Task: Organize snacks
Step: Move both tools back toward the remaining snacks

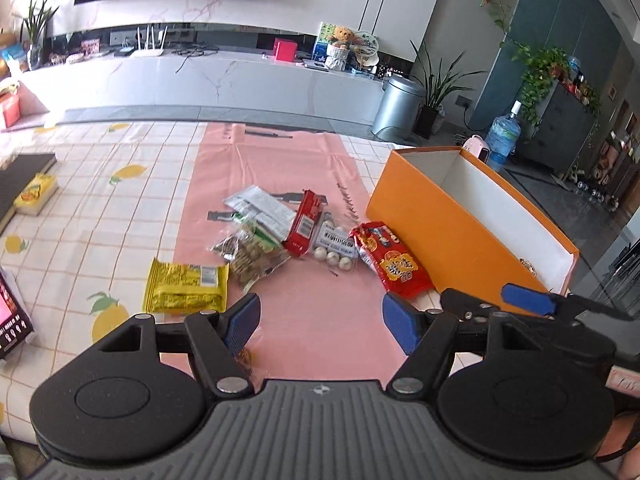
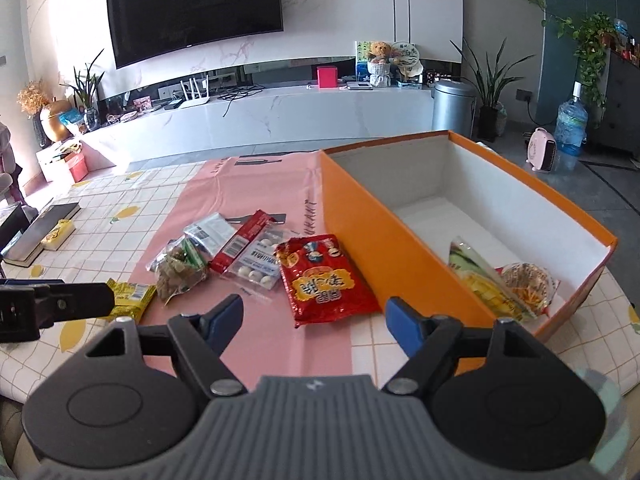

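No legible text on packets (image 2: 328, 280)

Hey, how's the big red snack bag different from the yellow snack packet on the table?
The red snack bag lies on the pink sheet beside the orange box; the yellow snack packet lies mostly on the checked tablecloth, farther from that box. The red snack bag looks larger than the yellow snack packet. Both lie flat, sealed and outside the box.

Bright daylight from the left, sharp centre, fisheye-warped edges.
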Action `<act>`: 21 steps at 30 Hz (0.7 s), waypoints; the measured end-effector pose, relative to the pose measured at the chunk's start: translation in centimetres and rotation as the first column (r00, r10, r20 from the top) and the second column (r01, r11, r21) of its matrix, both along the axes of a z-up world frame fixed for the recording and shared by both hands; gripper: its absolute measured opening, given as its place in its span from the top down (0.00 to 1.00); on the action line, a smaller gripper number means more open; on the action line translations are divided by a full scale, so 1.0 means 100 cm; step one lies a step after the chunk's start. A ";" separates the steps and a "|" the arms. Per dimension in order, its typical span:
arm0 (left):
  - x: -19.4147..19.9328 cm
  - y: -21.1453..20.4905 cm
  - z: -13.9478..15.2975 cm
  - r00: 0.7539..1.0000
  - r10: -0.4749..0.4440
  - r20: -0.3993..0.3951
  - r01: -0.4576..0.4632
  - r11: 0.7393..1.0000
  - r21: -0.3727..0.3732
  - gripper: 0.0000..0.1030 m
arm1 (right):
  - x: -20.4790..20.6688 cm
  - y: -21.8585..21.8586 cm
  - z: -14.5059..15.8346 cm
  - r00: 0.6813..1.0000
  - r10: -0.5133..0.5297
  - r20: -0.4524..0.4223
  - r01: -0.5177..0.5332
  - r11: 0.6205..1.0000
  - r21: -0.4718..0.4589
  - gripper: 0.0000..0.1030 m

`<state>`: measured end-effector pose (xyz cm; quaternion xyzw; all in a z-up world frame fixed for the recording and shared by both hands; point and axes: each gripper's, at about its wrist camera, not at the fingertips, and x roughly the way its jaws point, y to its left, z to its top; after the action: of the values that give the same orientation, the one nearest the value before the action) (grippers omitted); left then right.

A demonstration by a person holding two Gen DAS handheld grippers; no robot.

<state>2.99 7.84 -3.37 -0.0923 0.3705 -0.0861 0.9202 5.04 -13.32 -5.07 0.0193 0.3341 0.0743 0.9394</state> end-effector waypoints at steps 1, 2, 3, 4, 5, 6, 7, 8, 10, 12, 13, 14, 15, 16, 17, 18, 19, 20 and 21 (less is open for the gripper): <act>0.000 0.004 -0.004 1.000 0.003 -0.008 -0.003 1.000 -0.009 0.20 | 0.000 0.005 -0.006 1.000 0.009 0.000 -0.009 1.000 -0.007 0.26; 0.000 0.007 -0.008 1.000 0.007 -0.017 -0.008 1.000 -0.016 0.20 | 0.001 0.009 -0.009 1.000 0.015 -0.002 -0.015 1.000 -0.014 0.26; 0.001 0.011 -0.012 1.000 0.014 -0.025 -0.014 1.000 -0.023 0.20 | 0.002 0.012 -0.013 1.000 0.023 -0.006 -0.023 0.999 -0.023 0.27; 0.003 0.015 -0.017 0.999 0.022 -0.033 -0.023 0.999 -0.029 0.20 | 0.002 0.017 -0.017 0.999 0.033 -0.010 -0.033 0.999 -0.037 0.27; 0.004 0.018 -0.020 0.999 0.028 -0.044 -0.030 0.999 -0.033 0.20 | 0.003 0.020 -0.020 0.999 0.039 -0.012 -0.039 0.998 -0.052 0.27; 0.005 0.020 -0.023 0.998 0.034 -0.052 -0.036 0.999 -0.036 0.20 | 0.004 0.022 -0.023 0.999 0.042 -0.011 -0.042 0.997 -0.067 0.28; 0.007 0.022 -0.027 0.997 0.039 -0.059 -0.041 0.998 -0.043 0.20 | 0.005 0.024 -0.027 0.999 0.044 -0.010 -0.045 0.995 -0.084 0.29; 0.008 0.024 -0.030 0.997 0.042 -0.065 -0.045 0.998 -0.049 0.20 | 0.007 0.025 -0.029 0.999 0.046 -0.009 -0.047 0.994 -0.097 0.32; 0.011 0.027 -0.037 0.996 0.048 -0.080 -0.053 0.997 -0.059 0.21 | 0.010 0.025 -0.035 0.999 0.046 -0.012 -0.047 0.992 -0.121 0.36; 0.014 0.031 -0.044 0.995 0.049 -0.087 -0.055 0.996 -0.068 0.21 | 0.016 0.025 -0.039 0.999 0.048 -0.017 -0.049 0.989 -0.137 0.41; 0.015 0.032 -0.047 0.995 0.050 -0.090 -0.056 0.996 -0.071 0.21 | 0.019 0.024 -0.041 0.999 0.048 -0.020 -0.051 0.988 -0.147 0.42; 0.017 0.034 -0.049 0.994 0.052 -0.094 -0.059 0.995 -0.075 0.21 | 0.022 0.024 -0.042 0.999 0.049 -0.023 -0.052 0.986 -0.159 0.44; 0.018 0.035 -0.052 0.994 0.054 -0.099 -0.062 0.995 -0.080 0.21 | 0.025 0.024 -0.044 0.998 0.051 -0.024 -0.055 0.984 -0.170 0.45; 0.020 0.036 -0.054 0.993 0.057 -0.105 -0.066 0.994 -0.086 0.21 | 0.028 0.024 -0.045 0.998 0.055 -0.022 -0.058 0.982 -0.178 0.45; 0.023 0.037 -0.057 0.992 0.061 -0.110 -0.072 0.993 -0.092 0.21 | 0.031 0.024 -0.047 0.998 0.056 -0.020 -0.059 0.981 -0.185 0.45; 0.024 0.038 -0.059 0.992 0.064 -0.111 -0.075 0.992 -0.099 0.21 | 0.034 0.023 -0.048 0.998 0.055 -0.019 -0.058 0.980 -0.190 0.45; 0.025 0.039 -0.061 0.992 0.067 -0.106 -0.078 0.992 -0.103 0.22 | 0.039 0.023 -0.049 0.998 0.055 -0.018 -0.057 0.979 -0.193 0.45; 0.026 0.040 -0.062 0.992 0.078 -0.099 -0.088 0.991 -0.099 0.22 | 0.042 0.023 -0.050 0.998 0.054 -0.020 -0.057 0.980 -0.193 0.45; 0.027 0.041 -0.062 0.991 0.095 -0.094 -0.104 0.991 -0.087 0.22 | 0.046 0.022 -0.052 0.998 0.055 -0.023 -0.058 0.980 -0.191 0.45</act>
<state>5.67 11.97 -9.61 -0.1565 0.4020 -0.0527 0.9006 9.63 -11.08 -10.23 -0.0800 0.3482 0.0685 0.9315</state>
